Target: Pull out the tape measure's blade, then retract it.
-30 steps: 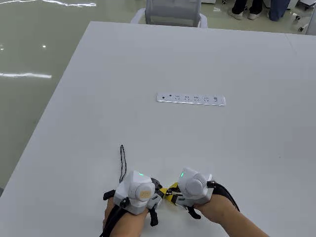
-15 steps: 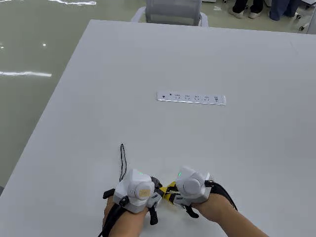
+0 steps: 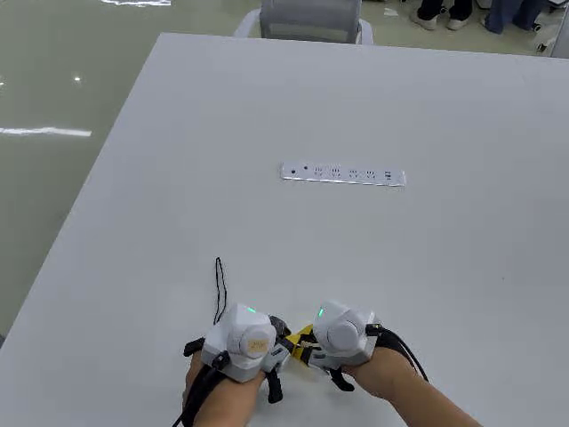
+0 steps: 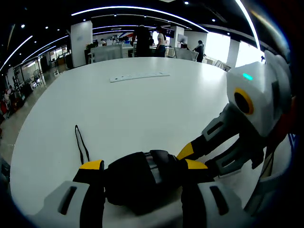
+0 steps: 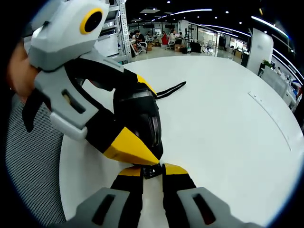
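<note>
The head view looks down from above the near edge of the white table (image 3: 178, 178), facing its far end, with the power strip (image 3: 343, 175) mid-table. The left gripper view rides low on the left gripper (image 4: 142, 166), hard against the tape measure (image 4: 137, 187), and faces far toward the same strip (small there, well off). The right gripper view, on the right gripper (image 5: 152, 170), is equally low and close. It faces left across the table at that tape measure, with the strip at its right.
</note>
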Tool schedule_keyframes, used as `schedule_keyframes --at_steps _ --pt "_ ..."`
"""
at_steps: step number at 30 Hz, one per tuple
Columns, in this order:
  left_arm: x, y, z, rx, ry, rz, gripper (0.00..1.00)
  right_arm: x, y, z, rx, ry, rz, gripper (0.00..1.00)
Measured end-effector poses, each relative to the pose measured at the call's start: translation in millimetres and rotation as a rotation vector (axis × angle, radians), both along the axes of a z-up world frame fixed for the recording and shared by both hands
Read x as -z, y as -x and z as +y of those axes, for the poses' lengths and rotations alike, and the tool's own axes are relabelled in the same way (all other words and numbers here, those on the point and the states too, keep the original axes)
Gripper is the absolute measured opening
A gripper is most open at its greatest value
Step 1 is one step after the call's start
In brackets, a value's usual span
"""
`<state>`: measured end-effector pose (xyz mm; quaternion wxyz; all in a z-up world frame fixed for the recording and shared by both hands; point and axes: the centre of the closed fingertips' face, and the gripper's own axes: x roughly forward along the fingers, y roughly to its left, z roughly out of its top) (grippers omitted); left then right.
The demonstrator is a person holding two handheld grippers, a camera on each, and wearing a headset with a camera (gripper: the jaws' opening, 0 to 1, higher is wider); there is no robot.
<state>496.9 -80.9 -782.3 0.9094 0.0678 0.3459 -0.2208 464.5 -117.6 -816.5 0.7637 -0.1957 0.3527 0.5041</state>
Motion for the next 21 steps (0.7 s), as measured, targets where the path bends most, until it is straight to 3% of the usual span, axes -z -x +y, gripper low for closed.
schedule_keyframes --at_steps 21 --pt "-0.6 1.8 0.6 0.01 -0.009 -0.007 0.62 -2.1 3.9 0.4 -0.069 -0.039 -0.004 0.15"
